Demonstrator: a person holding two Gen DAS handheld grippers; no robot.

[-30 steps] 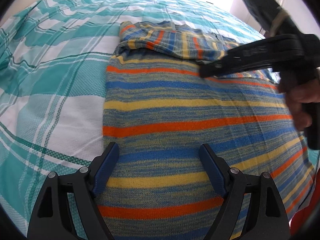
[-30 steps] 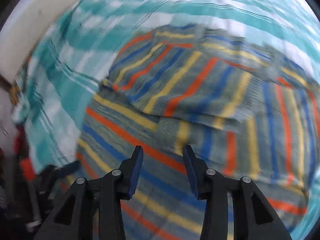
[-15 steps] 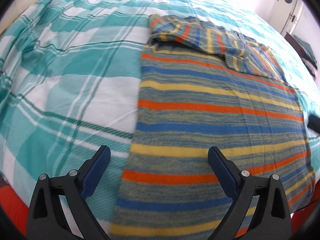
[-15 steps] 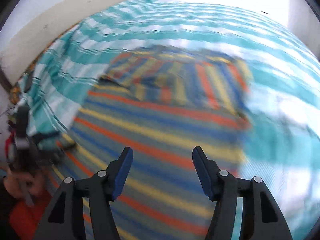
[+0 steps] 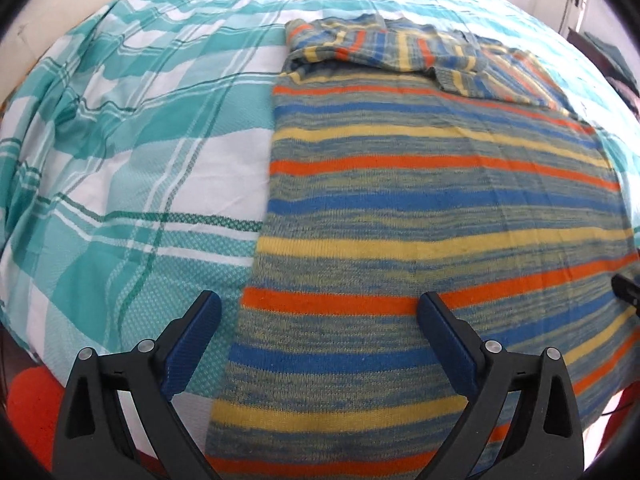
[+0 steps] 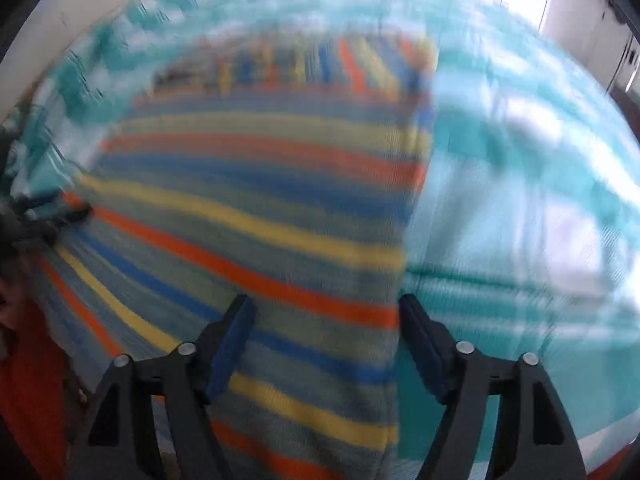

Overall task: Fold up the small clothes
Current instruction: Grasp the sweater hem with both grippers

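Note:
A striped knit sweater (image 5: 420, 208) in blue, orange, yellow and grey lies flat on the bed, its sleeves folded across the far end (image 5: 400, 46). My left gripper (image 5: 316, 320) is open and empty over the sweater's near left edge. In the blurred right wrist view the same sweater (image 6: 260, 208) fills the left half. My right gripper (image 6: 324, 324) is open and empty over the sweater's near right edge. The left gripper shows small at the left edge of that view (image 6: 44, 216). The right gripper's tip shows at the right edge of the left wrist view (image 5: 628, 294).
The bed is covered by a teal and white plaid sheet (image 5: 132, 140), also in the right wrist view (image 6: 520, 200). Something red-orange (image 5: 28, 400) lies below the bed's near edge. A white wall and door (image 6: 580, 8) stand at the far right.
Both grippers have drawn back from the folded sleeves toward the sweater's near end and opened wider. The right gripper has swung to the sweater's right edge.

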